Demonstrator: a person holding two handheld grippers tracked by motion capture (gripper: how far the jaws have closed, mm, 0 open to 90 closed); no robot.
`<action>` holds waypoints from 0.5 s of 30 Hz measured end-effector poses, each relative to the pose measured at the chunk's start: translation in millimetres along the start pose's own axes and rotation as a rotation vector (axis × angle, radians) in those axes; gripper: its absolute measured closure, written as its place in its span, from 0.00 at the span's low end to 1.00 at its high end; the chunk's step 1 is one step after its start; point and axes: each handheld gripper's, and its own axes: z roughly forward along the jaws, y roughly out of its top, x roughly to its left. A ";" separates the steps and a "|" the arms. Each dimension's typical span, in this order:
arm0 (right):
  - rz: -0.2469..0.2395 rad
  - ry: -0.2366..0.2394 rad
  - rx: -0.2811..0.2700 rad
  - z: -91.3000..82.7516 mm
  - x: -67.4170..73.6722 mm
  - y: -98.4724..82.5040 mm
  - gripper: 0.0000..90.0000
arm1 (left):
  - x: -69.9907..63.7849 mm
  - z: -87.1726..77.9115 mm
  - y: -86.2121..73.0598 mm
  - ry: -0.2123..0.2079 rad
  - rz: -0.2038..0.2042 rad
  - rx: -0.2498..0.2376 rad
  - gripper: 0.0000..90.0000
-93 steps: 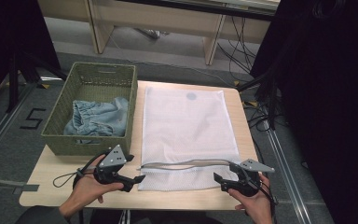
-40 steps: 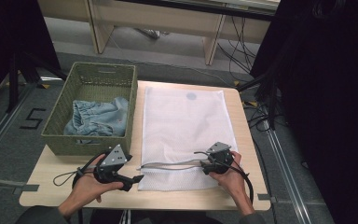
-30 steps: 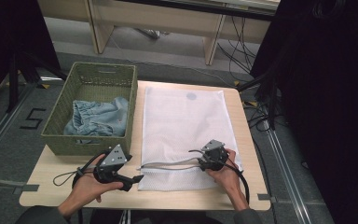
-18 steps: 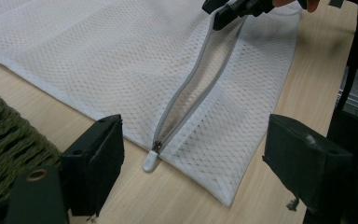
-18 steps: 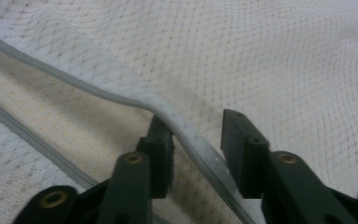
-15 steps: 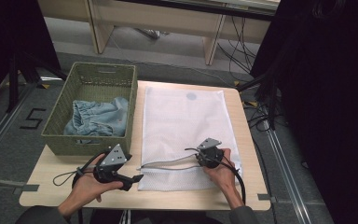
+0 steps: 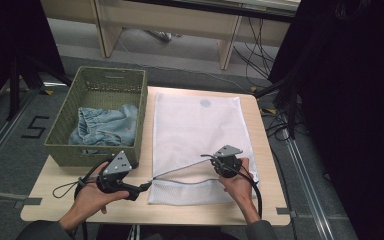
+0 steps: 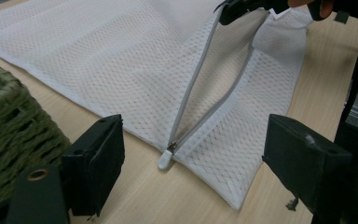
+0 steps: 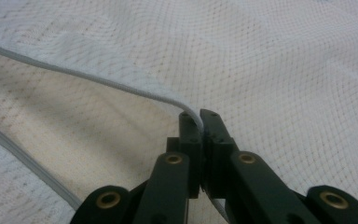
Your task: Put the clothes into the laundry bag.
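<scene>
Far left of the pale wooden desk (image 7: 55, 210): a green woven rectangular basket (image 7: 75, 150) holding a crumpled light-blue denim garment (image 7: 105, 127).

Just below the basket's near corner, the left tool (image 7: 142, 189) lies low on the desk, jaws spread wide with nothing between them. In the left gripper view (image 8: 191, 154) the two black pads frame the white zipper pull (image 8: 164, 159) at the near left corner of the bag; the pull sits between them but apart from both.

Centre: a white mesh laundry bag (image 7: 200, 125) lies flat beside the basket, touching its side, with a small blue-grey round mark (image 7: 205, 103) near the far end. Its grey zipper (image 7: 180, 172) runs along the near end and stands parted into a narrow wedge.

Right: the right tool (image 7: 211, 157) has just been closing and is now pressed together on the upper zipper edge (image 9: 121, 88) of the bag, the mesh strip pinched between its tips (image 9: 199, 122) and lifted a little off the lower layer.
</scene>
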 end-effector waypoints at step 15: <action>-0.001 -0.041 -0.130 -23.3 -8.1 18.9 0.99 | 40.0 -30.9 16.3 0.154 -0.047 -0.074 0.22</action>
